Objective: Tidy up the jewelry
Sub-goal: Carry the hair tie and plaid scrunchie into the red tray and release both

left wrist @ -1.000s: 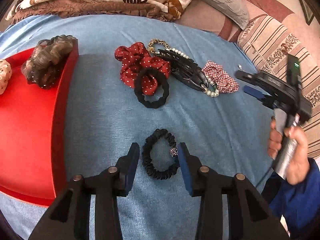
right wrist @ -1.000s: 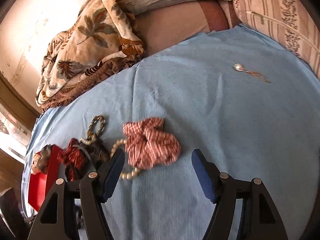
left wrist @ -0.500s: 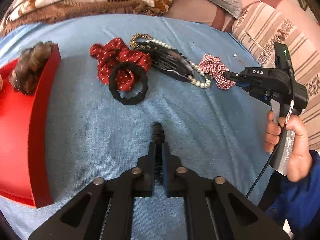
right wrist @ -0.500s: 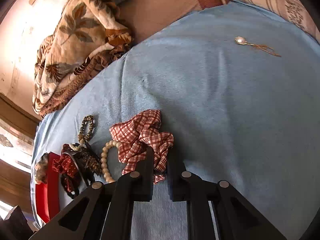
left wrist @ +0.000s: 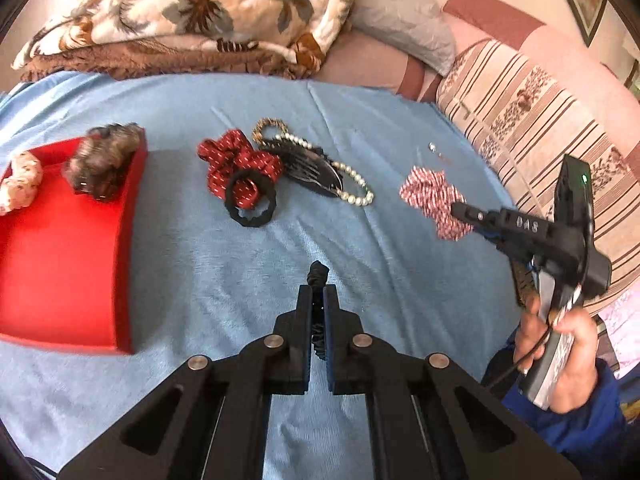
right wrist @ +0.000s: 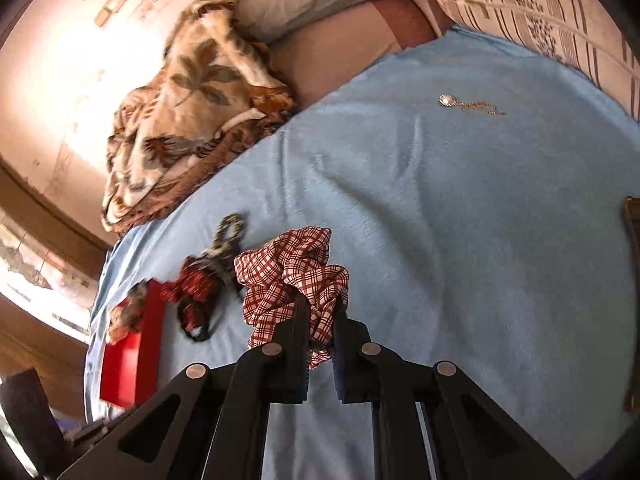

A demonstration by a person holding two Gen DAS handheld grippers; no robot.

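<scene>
A: A blue cloth [left wrist: 200, 280] covers the bed, with the red tray [left wrist: 60, 272] at its left edge. Why the tray?

B: It looks like the collecting spot; a brown scrunchie [left wrist: 105, 162] and a pale one [left wrist: 20, 182] already sit in it.

A: And the grippers?

B: The left gripper [left wrist: 317, 300] is clamped on the black scrunchie [left wrist: 317, 274], squeezed flat between its jaws. The right gripper [right wrist: 321, 310] pinches the checked scrunchie [right wrist: 292, 276], which hangs clear of the cloth.

A: What's left?

B: The dotted red scrunchie [left wrist: 236, 162], black hair tie [left wrist: 251, 204], hair claw [left wrist: 312, 168], pearl strand [left wrist: 356, 194] and a small pendant [right wrist: 470, 105].
</scene>
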